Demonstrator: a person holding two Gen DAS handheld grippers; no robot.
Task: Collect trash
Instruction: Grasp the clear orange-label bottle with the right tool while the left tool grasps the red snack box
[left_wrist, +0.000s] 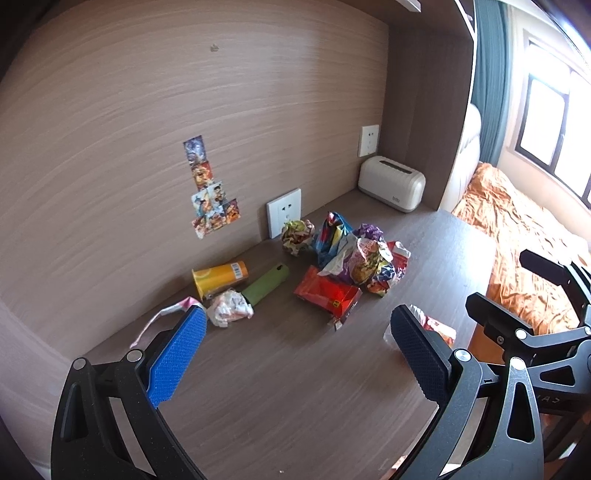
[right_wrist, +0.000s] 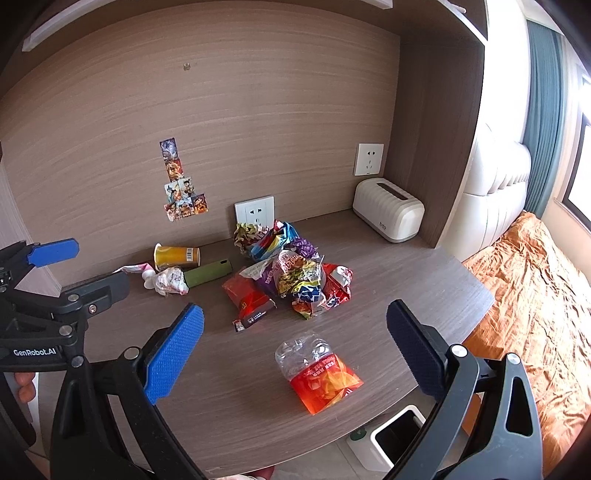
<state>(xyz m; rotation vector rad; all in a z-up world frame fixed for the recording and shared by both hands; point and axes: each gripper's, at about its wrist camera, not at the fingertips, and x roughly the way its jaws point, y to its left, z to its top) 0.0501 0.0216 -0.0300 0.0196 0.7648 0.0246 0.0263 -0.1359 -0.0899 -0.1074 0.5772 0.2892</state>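
Trash is lying in a crinkled foil-wrapper heap (right_wrist: 295, 273) on the wood-grain tabletop (right_wrist: 229, 398), near a crushed clear plastic bottle (right_wrist: 314, 369), while both grippers' jaws are gaping wide, empty.

left gripper (left_wrist: 295, 345) — black frame, blue textured pads | silver screws | right gripper (right_wrist: 295, 345) — same build

We see a home bedroom, a built-in wood-grain worktop (right_wrist: 424, 273) in an alcove, a bed with rumpled orange bedding (right_wrist: 535, 295) just beside it, a padded white headboard (right_wrist: 491, 192), teal curtains (right_wrist: 543, 110) by a window (left_wrist: 543, 122), stickers (right_wrist: 181, 192) on the wall panel, wall sockets (right_wrist: 255, 212)
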